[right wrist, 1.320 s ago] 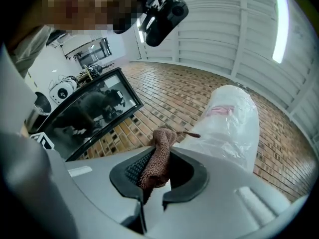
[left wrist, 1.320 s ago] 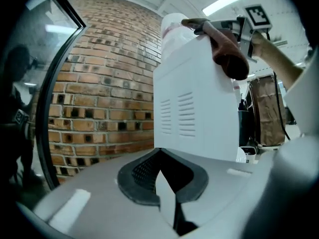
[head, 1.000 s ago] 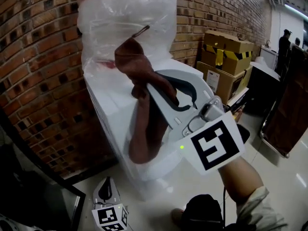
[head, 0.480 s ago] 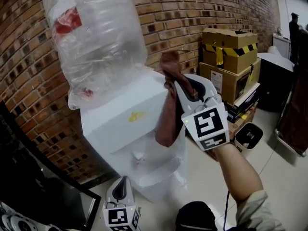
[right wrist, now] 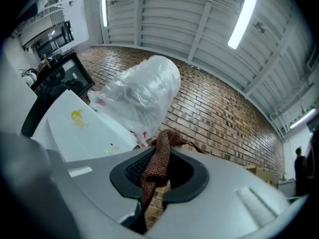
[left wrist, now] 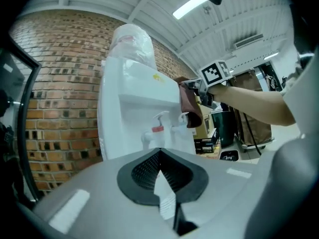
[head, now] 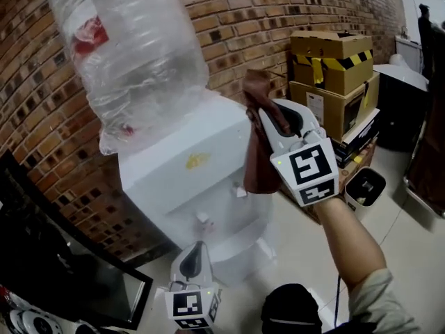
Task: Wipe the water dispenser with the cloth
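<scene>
Brown cloth is pinched in my right tongs, whose jaws are closed on it a short way apart, with one bunched end poking out past the tips and the longer end hanging below them. The cloth sits at the upper right corner of the white water dispenser, draping down that side beside the nearer of its two taps; whether the fabric actually presses on the casing I cannot tell from either view. The tongs point slightly upward there, level with the dispenser's top edge. On top of the dispenser stands the big bottle, wrapped in crinkled clear plastic, and a small yellow mark shows on the sloped front panel below it. My left tongs are low down in front of the dispenser's base, pointing level at its front, jaws brought together with nothing between them (their own view looks straight at the red-topped tap and the pale one next to it). Behind the dispenser runs a brick wall. To the dispenser's right along that wall are stacked cardboard boxes, one with yellow-and-black tape, and near them on the floor a small dark bin. To the dispenser's left is a dark framed panel leaning by the wall.
</scene>
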Demonstrator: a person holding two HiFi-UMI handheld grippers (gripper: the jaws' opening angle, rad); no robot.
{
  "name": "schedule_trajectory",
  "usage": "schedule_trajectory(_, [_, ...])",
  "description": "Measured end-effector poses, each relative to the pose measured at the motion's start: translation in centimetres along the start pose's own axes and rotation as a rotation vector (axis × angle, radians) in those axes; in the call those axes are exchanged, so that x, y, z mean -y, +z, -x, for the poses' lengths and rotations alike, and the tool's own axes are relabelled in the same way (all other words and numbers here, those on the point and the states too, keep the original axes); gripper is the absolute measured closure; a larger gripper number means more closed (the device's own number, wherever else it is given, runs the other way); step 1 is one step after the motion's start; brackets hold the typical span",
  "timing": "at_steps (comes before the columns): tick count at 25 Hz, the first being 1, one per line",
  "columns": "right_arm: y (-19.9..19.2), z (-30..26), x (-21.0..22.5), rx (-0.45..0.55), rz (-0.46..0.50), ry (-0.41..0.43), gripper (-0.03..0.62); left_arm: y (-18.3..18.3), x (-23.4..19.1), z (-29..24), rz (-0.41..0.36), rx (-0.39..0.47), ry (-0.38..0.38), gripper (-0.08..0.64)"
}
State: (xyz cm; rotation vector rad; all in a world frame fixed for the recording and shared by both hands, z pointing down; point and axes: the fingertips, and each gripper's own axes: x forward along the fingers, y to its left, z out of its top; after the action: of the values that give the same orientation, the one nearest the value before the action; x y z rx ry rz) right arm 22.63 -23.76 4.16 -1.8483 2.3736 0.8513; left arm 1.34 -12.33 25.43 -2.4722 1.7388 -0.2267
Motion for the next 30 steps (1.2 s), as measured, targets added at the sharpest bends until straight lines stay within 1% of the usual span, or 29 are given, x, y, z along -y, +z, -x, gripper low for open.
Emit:
schedule_trajectory(2, [2.3, 1.6, -1.9, 0.063, -0.021, 0.003, 0.528, -0.6, -2.6, 0.6, -0.009, 0.008, 0.044, 0.560])
schedule_trajectory(3, [3.8, 2.4, -3.3, 0.098, -0.020, 0.023, 0.526, -0.9, -3.6, 0.9, -0.003, 0.014, 0.071, 0.560])
schedule_trajectory(6, [7.7, 4.5, -8.8, 0.170, 0.001, 0.118, 0.526, -2.4, -5.7, 1.9, 0.024, 0.027, 0.148, 0.560])
schedule_trajectory(8, [9.4, 5.6, -13.2, 0.195, 0.001, 0.180, 0.526, -3.3, -7.2, 2.6, 0.034, 0.015, 0.188, 0.560])
schedule_trajectory(11, [11.3, 6.5, -19.6, 0.221, 0.005, 0.253, 0.526, -3.2, -9.6, 3.2, 0.070, 0.012, 0.203, 0.560])
schedule_trajectory(13, [11.9, 6.5, -23.7, 0.227, 0.028, 0.309, 0.526, -2.2, -11.0, 3.9, 0.093, 0.036, 0.209, 0.560])
schedule_trajectory(15, [11.8, 6.4, -27.2, 0.212, 0.057, 0.365, 0.528, -1.3, -12.2, 4.9, 0.118, 0.063, 0.220, 0.560])
schedule_trajectory(18, [10.2, 6.2, -30.4, 0.138, 0.140, 0.420, 0.526, -0.8, -13.2, 6.0, 0.146, 0.074, 0.224, 0.560])
schedule_trajectory(20, [9.0, 5.8, -30.9, 0.105, 0.173, 0.421, 0.526, -0.7, -13.4, 6.3, 0.198, 0.083, 0.217, 0.560])
schedule_trajectory(22, [8.3, 5.2, -30.0, 0.114, 0.165, 0.404, 0.528, -0.2, -13.1, 6.3, 0.273, 0.114, 0.204, 0.560])
schedule_trajectory(24, [7.7, 4.8, -28.1, 0.130, 0.161, 0.380, 0.528, 0.5, -11.7, 5.9, 0.303, 0.142, 0.181, 0.560])
schedule_trajectory(26, [6.7, 4.4, -25.4, 0.124, 0.153, 0.339, 0.528, 0.9, -9.4, 5.2, 0.283, 0.144, 0.145, 0.560])
schedule_trajectory(30, [3.4, 3.9, -19.0, 0.055, 0.089, 0.233, 0.528, 0.2, -4.8, 3.2, 0.216, 0.097, 0.078, 0.560])
